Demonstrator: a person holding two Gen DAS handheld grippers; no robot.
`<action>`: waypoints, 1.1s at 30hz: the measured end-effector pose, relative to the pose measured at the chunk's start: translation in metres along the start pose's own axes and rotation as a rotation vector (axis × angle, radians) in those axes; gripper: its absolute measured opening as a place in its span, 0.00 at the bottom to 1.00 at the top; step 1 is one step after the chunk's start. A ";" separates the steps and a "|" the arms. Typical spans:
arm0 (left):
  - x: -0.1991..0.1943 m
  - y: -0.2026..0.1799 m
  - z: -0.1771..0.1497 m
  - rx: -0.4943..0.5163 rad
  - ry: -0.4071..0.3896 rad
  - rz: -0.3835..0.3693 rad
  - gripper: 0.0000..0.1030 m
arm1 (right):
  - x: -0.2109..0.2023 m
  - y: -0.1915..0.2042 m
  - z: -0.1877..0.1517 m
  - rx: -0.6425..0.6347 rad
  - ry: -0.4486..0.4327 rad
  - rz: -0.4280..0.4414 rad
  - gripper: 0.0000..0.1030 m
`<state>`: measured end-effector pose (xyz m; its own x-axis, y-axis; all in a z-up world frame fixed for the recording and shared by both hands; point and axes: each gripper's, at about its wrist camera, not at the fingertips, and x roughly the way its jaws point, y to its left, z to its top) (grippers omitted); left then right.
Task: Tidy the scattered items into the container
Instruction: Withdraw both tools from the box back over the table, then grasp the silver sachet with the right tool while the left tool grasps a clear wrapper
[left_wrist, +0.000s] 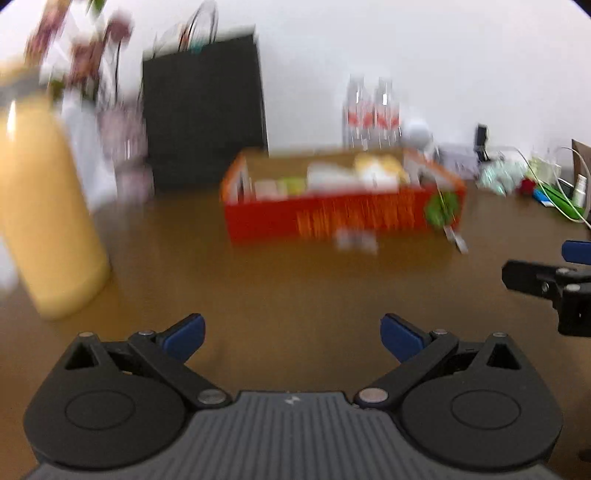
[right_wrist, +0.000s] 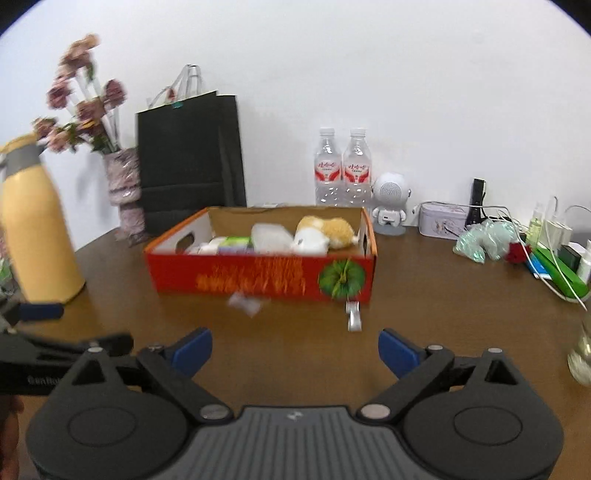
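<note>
A red cardboard box (right_wrist: 266, 278) with an orange rim and a pumpkin picture stands mid-table, its top open. Inside lie a yellow-and-white plush toy (right_wrist: 325, 232), a clear wrapped item (right_wrist: 271, 236) and small packets. On the table just in front of the box are a small white packet (right_wrist: 245, 303) and a silver metal clip (right_wrist: 352, 316). My right gripper (right_wrist: 295, 347) is open and empty, short of both. In the blurred left wrist view my left gripper (left_wrist: 293, 332) is open and empty too, facing the box (left_wrist: 343, 218). The right gripper (left_wrist: 554, 264) shows at that view's right edge.
A tall yellow flask (right_wrist: 40, 229) stands at the left, a flower vase (right_wrist: 123, 192) and a black paper bag (right_wrist: 190, 158) behind it. Two water bottles (right_wrist: 341, 170), a small white robot figure (right_wrist: 389, 203), a tin, cables and clutter line the back right. A glass (right_wrist: 581, 354) sits at the right edge.
</note>
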<state>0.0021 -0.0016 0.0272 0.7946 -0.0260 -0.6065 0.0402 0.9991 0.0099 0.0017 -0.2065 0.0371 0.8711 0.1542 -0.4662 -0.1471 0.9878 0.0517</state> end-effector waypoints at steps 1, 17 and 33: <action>0.000 0.004 -0.011 -0.027 0.026 -0.024 1.00 | -0.005 0.001 -0.011 0.006 0.003 0.009 0.94; -0.002 0.011 -0.030 -0.015 0.041 -0.022 1.00 | -0.001 0.017 -0.054 -0.034 0.081 0.069 0.94; 0.138 -0.042 0.102 0.031 0.065 -0.141 0.51 | 0.153 -0.074 0.025 0.056 0.201 -0.008 0.29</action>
<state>0.1722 -0.0502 0.0245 0.7390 -0.1629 -0.6537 0.1683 0.9842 -0.0550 0.1577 -0.2554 -0.0162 0.7603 0.1437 -0.6335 -0.1092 0.9896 0.0935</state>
